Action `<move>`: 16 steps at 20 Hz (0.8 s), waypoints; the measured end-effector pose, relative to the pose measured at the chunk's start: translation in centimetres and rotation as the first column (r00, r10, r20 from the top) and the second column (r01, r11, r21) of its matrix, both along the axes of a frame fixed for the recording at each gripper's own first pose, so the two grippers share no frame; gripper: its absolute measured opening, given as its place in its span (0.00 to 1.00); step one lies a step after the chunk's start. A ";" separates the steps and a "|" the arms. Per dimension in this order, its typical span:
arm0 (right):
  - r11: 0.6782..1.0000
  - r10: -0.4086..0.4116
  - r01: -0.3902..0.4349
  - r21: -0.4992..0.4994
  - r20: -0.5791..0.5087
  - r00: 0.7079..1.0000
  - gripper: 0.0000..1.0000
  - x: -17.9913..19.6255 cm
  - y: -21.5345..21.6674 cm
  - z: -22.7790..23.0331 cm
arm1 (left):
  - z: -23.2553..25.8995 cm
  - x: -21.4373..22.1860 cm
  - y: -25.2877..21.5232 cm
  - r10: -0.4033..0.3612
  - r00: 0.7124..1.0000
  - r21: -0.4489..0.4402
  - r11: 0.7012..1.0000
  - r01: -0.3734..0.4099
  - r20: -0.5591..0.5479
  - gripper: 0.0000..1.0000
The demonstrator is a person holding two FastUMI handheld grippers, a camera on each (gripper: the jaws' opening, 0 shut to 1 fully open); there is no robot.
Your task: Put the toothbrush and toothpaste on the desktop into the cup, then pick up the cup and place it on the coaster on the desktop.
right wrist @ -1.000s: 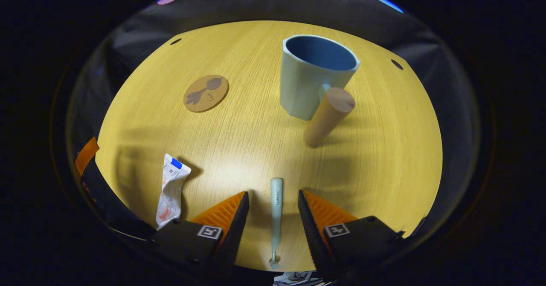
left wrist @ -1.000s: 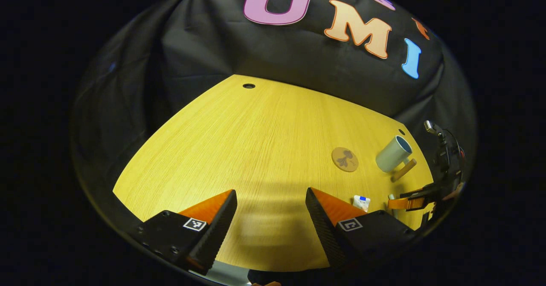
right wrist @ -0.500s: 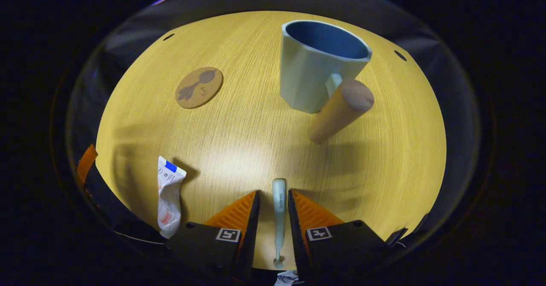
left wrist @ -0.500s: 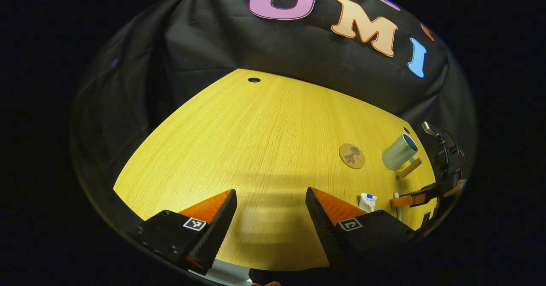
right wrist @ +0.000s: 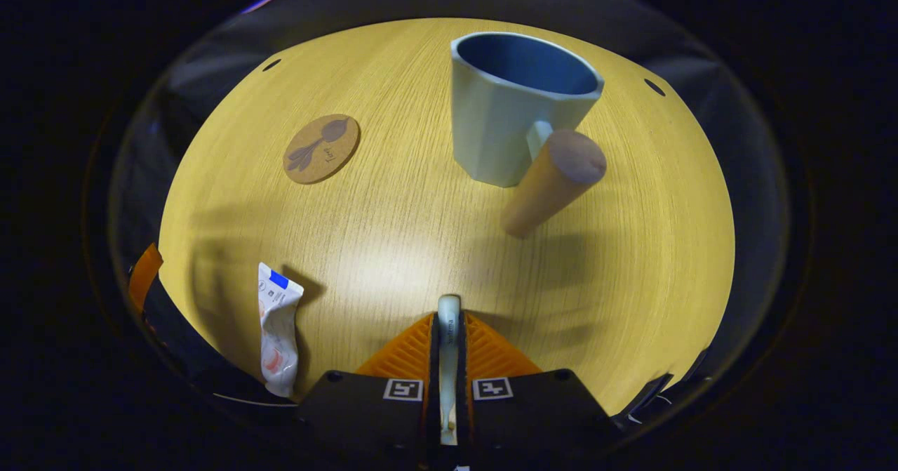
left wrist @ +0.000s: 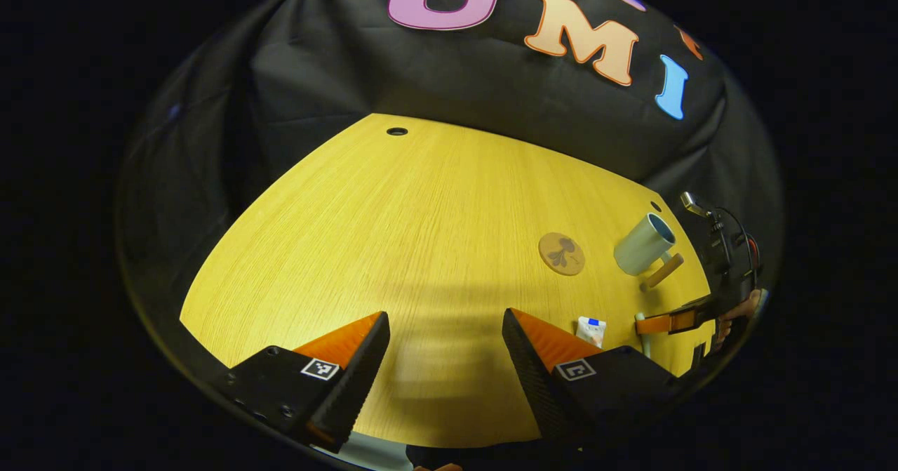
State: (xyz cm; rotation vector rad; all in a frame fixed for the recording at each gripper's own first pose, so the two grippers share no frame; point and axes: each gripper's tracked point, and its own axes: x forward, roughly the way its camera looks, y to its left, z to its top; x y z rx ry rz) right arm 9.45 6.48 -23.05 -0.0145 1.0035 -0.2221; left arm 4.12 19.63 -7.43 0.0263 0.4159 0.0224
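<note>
Right now right gripper (right wrist: 449,330) jaws clamped on pale green toothbrush (right wrist: 447,348), low over yellow wooden table (right wrist: 421,232). Left gripper (left wrist: 445,348) jaws apart. White crumpled toothpaste tube (right wrist: 277,330) lies left; pale blue wooden-handled cup (right wrist: 515,109) and round cork coaster (right wrist: 321,148) ahead.

The yellow wooden desktop (right wrist: 393,246) carries cup (right wrist: 505,116), coaster (right wrist: 321,148) and toothpaste (right wrist: 277,330).

Right gripper view: toothbrush (right wrist: 447,330) mostly hidden between right gripper (right wrist: 449,334) fingers, handle end poking out. Toothpaste (right wrist: 276,330) lower end cut off at table edge. Left gripper view: toothpaste (left wrist: 590,330) half hidden behind left gripper (left wrist: 443,348) finger; coaster (left wrist: 562,253) print too small to make out.
</note>
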 end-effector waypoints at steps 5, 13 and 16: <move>0.999 0.028 -0.028 0.018 0.006 1.000 0.07 -0.4 0.2 -0.2 | -0.3 -0.1 -2.0 -0.050 0.998 0.020 0.998 0.051 -0.028 0.95; 0.998 0.017 -0.026 0.060 0.146 0.989 0.06 -0.9 -1.4 3.2 | -2.7 -1.1 -8.0 -0.155 0.971 0.026 0.986 0.162 -0.181 0.95; 0.996 -0.015 -0.001 0.087 0.188 0.982 0.05 -1.7 -2.9 4.8 | -4.1 -0.9 -10.9 -0.200 0.948 0.036 0.976 0.215 -0.248 0.95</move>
